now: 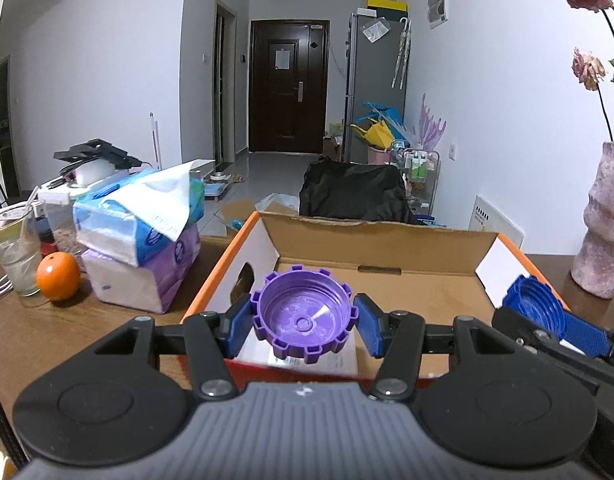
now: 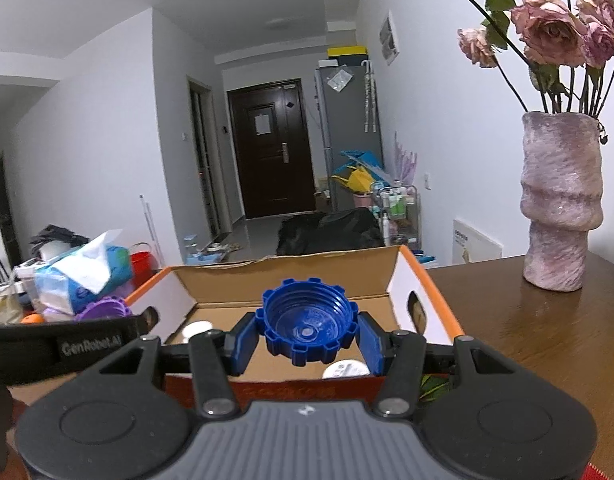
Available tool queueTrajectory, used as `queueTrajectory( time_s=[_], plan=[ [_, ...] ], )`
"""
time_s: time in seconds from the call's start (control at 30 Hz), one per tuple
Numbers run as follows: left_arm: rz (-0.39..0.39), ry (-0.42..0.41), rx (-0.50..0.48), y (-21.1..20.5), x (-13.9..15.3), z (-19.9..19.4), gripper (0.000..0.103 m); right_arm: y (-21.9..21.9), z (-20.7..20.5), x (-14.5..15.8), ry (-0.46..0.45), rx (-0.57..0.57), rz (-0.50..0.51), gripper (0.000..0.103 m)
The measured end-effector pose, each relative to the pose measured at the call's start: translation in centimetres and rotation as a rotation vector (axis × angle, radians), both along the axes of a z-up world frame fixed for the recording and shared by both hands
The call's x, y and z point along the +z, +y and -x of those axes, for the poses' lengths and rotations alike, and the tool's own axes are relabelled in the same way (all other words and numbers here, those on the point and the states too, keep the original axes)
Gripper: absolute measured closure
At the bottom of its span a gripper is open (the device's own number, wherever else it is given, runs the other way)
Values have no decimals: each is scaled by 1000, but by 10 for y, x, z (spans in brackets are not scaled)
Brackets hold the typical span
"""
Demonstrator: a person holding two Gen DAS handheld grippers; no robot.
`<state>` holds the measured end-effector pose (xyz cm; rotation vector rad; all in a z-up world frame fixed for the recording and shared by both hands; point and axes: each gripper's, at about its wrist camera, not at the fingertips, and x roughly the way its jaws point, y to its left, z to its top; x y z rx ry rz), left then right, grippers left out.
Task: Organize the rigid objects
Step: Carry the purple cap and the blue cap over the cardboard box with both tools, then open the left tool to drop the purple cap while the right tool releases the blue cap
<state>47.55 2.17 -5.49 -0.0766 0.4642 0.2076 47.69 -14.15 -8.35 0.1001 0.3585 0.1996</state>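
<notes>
Two grippers hover over one open cardboard box [image 1: 387, 288] with orange edges, and each carries one notched bottle cap, so two caps show in all. The left gripper [image 1: 303, 322] has its two blue pads closed against the sides of the purple cap [image 1: 303, 312], hollow side facing the camera, above the near left part of the box. The right gripper [image 2: 307, 338] pinches the blue cap [image 2: 305, 320] the same way, above the near middle of the box. Two white round lids [image 2: 345, 370] lie on the box floor. Left of the box sit two stacked tissue packs [image 1: 143, 240], one orange [image 1: 58, 276] and one glass [image 1: 17, 256]. Right of the box stands one pink vase [image 2: 559, 204] holding several dried roses [image 2: 547, 32]
</notes>
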Motion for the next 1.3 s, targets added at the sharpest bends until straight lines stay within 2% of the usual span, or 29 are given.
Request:
queueTrajectory(
  time_s=[0.6,0.93,0.97,1.0,1.03,1.07,1.13,1.17,1.2,1.3],
  plan=[
    [-5,-6,5,-1,-9,-59,47,2,-40,0,1,-79,28,51],
    [18,15,-1,5,-13,-70,46,6,-53,-5,21,-90,42,51],
    [25,19,3,7,-13,-70,38,5,-53,-5,23,-89,42,51],
    [36,20,12,8,-12,-69,25,5,-54,-5,27,-88,43,50],
    [41,13,22,10,-12,-69,22,4,-55,-5,33,-89,44,50],
    [35,7,34,11,-11,-68,18,3,-57,-5,41,-95,45,47],
    [24,1,56,12,-10,-67,4,1,-59,-5,57,-113,47,32],
    [27,-5,66,13,-10,-66,0,0,-59,-5,58,-121,45,21],
    [24,-10,73,14,-9,-66,0,-1,-59,-5,56,-131,47,12],
    [19,-8,81,15,-8,-65,0,-1,-57,-5,40,-154,54,0]
  ],
)
